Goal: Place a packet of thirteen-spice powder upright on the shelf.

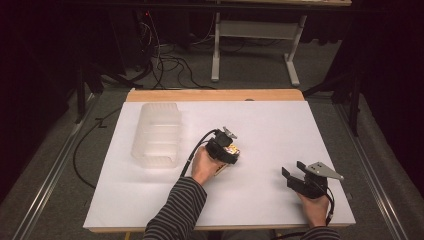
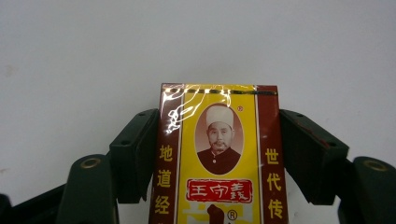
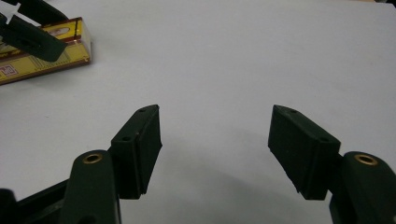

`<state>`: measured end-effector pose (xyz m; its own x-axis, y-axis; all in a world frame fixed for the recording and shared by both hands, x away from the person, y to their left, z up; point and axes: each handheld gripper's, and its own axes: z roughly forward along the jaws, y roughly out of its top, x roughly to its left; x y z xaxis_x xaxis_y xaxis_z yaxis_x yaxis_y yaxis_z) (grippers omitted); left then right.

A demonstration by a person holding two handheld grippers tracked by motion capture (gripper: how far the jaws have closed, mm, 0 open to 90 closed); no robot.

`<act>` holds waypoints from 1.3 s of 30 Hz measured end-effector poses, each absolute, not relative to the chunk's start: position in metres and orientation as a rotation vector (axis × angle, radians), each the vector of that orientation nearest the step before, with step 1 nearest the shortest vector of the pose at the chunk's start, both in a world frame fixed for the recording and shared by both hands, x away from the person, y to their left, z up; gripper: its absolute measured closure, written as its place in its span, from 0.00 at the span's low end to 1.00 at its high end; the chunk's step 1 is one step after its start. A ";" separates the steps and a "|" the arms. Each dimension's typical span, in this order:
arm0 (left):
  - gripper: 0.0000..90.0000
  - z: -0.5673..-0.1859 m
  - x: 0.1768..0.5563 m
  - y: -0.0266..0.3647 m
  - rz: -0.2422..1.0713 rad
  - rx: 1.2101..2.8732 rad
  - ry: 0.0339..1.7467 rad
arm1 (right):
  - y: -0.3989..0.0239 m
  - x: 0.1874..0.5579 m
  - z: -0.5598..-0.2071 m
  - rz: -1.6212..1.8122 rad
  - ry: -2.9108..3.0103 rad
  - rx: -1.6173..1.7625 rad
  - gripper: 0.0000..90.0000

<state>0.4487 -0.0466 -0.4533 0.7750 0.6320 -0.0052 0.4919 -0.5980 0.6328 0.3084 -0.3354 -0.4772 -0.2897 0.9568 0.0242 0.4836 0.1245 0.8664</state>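
Left gripper [image 1: 231, 151] pinching yellow-and-red box [image 2: 219, 154] by its long edges, pads [image 2: 140, 149] pressed on both sides; box lies flat on white table sheet [image 1: 280, 125], centred between my jaws, top end just past fingertips. I judge step as lift. I keep squeeze steady, wrapper looks glossy and may slip. I raise straight, no twist. Clear plastic bin [image 1: 156, 134] sits off to gripper's left, likely drop spot. Right gripper [image 1: 295, 172] spread wide, holding nothing, well apart to right; I leave it parked.

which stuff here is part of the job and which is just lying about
In the job:
- yellow and dark red cellophane-wrapped box
- left gripper, shut on the box
- ribbed translucent plastic bin, possibly

Lying about:
- right gripper, open, idle
- cables on the floor
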 end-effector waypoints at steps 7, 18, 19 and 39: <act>0.37 -0.445 0.443 -0.045 0.313 2.310 0.823 | -0.335 0.308 -0.477 1.090 1.845 1.387 0.39; 0.37 -0.424 0.434 -0.034 0.384 2.264 0.812 | -0.336 0.308 -0.477 1.099 1.842 1.387 0.39; 0.37 -0.423 0.434 -0.033 0.390 2.259 0.812 | -0.336 0.308 -0.477 1.100 1.841 1.387 0.39; 0.37 -0.388 0.418 -0.004 0.446 2.136 0.808 | -0.336 0.307 -0.477 1.104 1.833 1.382 0.39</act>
<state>0.4177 -0.0038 -0.3884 0.7349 0.6767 0.0441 0.3980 -0.4830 0.7799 0.3071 -0.3357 -0.4770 -0.2903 0.9565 0.0276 0.4714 0.1178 0.8740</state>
